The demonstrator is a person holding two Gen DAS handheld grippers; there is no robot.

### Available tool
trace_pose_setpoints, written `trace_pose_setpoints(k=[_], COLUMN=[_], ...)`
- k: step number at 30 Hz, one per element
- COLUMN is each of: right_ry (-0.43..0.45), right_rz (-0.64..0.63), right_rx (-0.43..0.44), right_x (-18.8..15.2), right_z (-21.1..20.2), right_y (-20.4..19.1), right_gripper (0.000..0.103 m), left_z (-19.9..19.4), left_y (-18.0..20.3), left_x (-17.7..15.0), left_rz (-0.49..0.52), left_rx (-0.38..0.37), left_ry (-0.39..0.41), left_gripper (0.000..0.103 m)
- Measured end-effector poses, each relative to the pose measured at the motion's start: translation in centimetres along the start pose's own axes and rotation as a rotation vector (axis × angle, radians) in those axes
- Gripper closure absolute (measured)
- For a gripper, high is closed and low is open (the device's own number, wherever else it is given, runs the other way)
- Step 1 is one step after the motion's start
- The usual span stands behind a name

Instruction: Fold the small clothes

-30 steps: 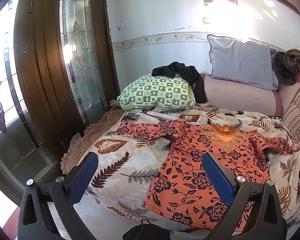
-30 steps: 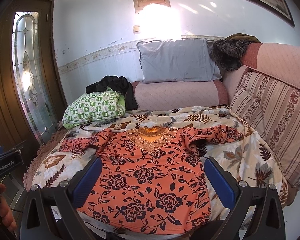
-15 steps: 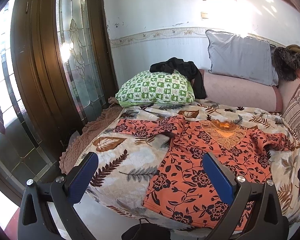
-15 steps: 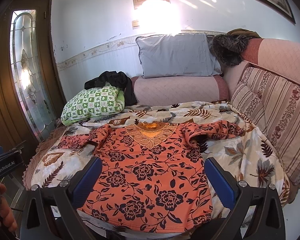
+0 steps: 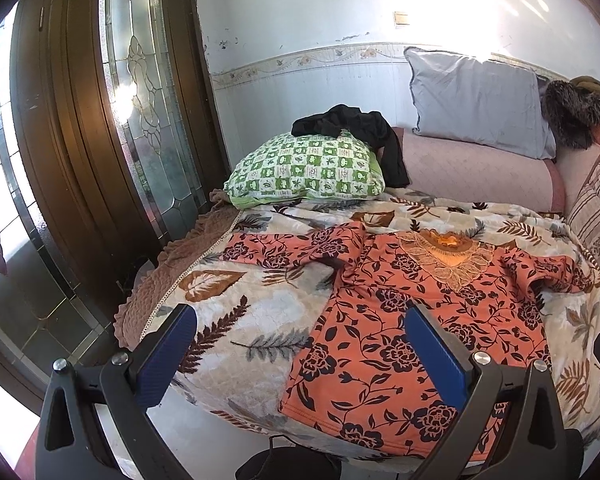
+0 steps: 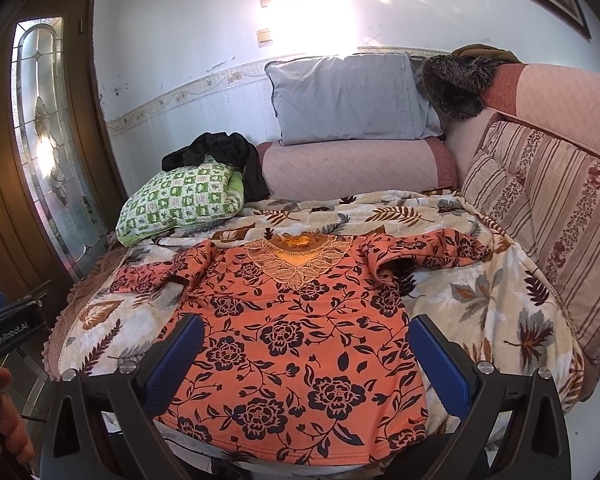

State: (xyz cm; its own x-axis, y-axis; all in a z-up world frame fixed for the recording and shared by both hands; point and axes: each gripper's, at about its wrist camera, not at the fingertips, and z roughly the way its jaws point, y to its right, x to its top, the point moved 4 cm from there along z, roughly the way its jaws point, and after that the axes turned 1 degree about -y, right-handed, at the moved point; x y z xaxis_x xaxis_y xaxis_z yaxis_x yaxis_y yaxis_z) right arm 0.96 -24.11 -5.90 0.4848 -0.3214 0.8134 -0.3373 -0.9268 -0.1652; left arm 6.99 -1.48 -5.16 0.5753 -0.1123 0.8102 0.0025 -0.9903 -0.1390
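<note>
Folding is not yet begun: the top (image 6: 284, 332) is spread flat on the bed (image 6: 496, 312), both hand-held grippers, left (image 5: 300, 344) and right (image 6: 306, 354), are held wide open and empty above its hem, and a sleeve grasp is likely called for next.

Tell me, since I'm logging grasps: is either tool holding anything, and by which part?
Nothing is held. Left tool and right tool are open above the shirt.

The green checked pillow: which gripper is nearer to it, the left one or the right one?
Left, probably. The left gripper hovers open off the bed's near left corner, on the side of the green checked pillow. The right gripper hovers open over the orange floral top's hem, further right.
</note>
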Motion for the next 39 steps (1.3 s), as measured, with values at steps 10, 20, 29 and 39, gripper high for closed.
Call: trace_pose_setpoints(k=[10,20,29,39], right_ry=[-0.037,-0.086,-0.151,-0.069], right_rz=[0.017,0.061,0.465,1.098], right_rx=[-0.007,-0.039,0.019,0.176], right_x=[-0.5,-0.4,2.1,2.4], right_z=[2.1,6.9,17.7,32.4], right_y=[1.0,3.9,20.0,38.5], right_gripper=[0.0,0.0,0.0,0.009], left_z=[1.8,7.9,24.6,31.4], left_y=[1.3,5.1,18.5,22.6], left_x=[0.1,0.8,-0.6,-1.8], left_rz=[0.028,0.062,-0.024,-0.125], left_rx=[0.012,-0.058,-0.382,-0.434], left_ry=[-0.029,-0.132,-0.534,-0.423], left_gripper=[0.0,0.0,0.0,0.0])
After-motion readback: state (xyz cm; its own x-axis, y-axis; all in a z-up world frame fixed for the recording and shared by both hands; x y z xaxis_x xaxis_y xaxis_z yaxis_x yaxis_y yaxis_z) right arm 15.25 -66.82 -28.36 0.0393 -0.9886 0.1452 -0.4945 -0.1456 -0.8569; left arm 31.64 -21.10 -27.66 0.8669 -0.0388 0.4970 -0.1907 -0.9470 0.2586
